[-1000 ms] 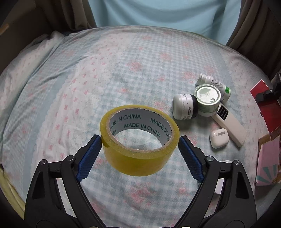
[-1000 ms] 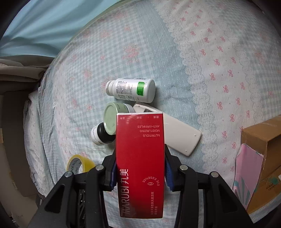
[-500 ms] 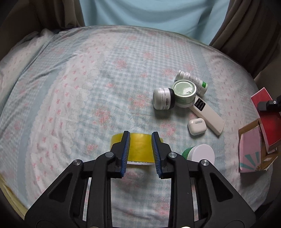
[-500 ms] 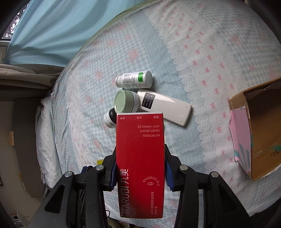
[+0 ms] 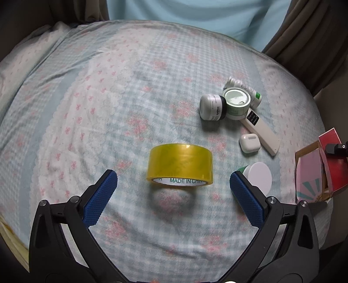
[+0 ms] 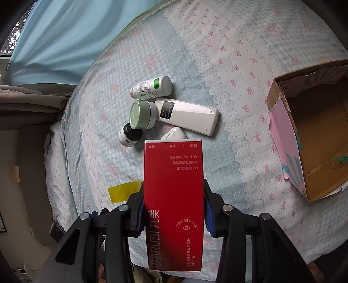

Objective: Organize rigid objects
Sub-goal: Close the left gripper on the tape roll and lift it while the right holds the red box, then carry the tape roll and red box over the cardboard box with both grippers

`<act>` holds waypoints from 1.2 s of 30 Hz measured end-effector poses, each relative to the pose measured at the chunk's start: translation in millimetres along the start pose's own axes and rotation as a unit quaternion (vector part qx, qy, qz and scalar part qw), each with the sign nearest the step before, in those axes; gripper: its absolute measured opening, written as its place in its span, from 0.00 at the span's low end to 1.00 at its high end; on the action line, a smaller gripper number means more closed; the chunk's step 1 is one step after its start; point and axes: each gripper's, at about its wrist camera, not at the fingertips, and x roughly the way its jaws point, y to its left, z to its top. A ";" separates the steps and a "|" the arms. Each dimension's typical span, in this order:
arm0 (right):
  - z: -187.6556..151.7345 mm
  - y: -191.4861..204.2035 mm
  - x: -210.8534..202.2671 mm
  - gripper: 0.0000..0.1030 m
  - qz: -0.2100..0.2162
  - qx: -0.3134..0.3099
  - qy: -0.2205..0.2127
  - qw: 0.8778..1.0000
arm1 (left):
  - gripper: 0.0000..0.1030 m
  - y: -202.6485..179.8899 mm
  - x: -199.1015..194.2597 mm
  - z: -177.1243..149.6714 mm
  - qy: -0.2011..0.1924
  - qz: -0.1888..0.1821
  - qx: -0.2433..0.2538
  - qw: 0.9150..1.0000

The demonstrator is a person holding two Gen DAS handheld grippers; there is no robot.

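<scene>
Cardboard box looks bare inside — right gripper clamps red carton; left gripper spread wide.

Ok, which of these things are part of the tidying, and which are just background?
In the job:
red Marubi box, clamped in the right gripper
yellow tape roll, lying free ahead of the open left gripper
cardboard box
white remote
earbud case
green-lidded jar
white bottle

Background:
bedsheet
blue curtain
</scene>
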 end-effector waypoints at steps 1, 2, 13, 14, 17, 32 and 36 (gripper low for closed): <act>-0.6 -1.4 0.3 0.38 0.000 0.002 0.000 1.000 | 1.00 -1.8 4.1 1.1 0.004 0.001 0.006 1.000; -1.0 -3.1 0.5 0.38 -0.001 0.004 0.000 1.000 | 1.00 -3.7 8.1 2.6 0.007 -0.001 0.011 1.000; 6.1 -18.4 -0.7 0.38 -0.005 0.034 -0.012 0.999 | 1.00 -20.1 81.1 25.5 0.118 -0.009 0.036 0.992; 6.9 -19.3 0.6 0.38 -0.006 0.036 -0.012 0.999 | 1.00 -20.4 88.5 25.8 0.131 -0.008 0.041 0.990; 8.0 -21.2 5.9 0.38 -0.007 0.042 -0.010 0.999 | 1.00 -17.5 106.1 24.7 0.158 -0.007 0.036 0.987; -3.2 -5.1 1.8 0.38 -0.001 0.050 -0.023 0.998 | 0.94 -10.1 72.5 24.0 0.137 -0.056 0.032 0.988; -9.3 -0.2 -14.6 0.38 0.016 0.049 -0.035 0.998 | 0.94 -24.5 30.1 34.0 0.103 -0.067 0.044 0.991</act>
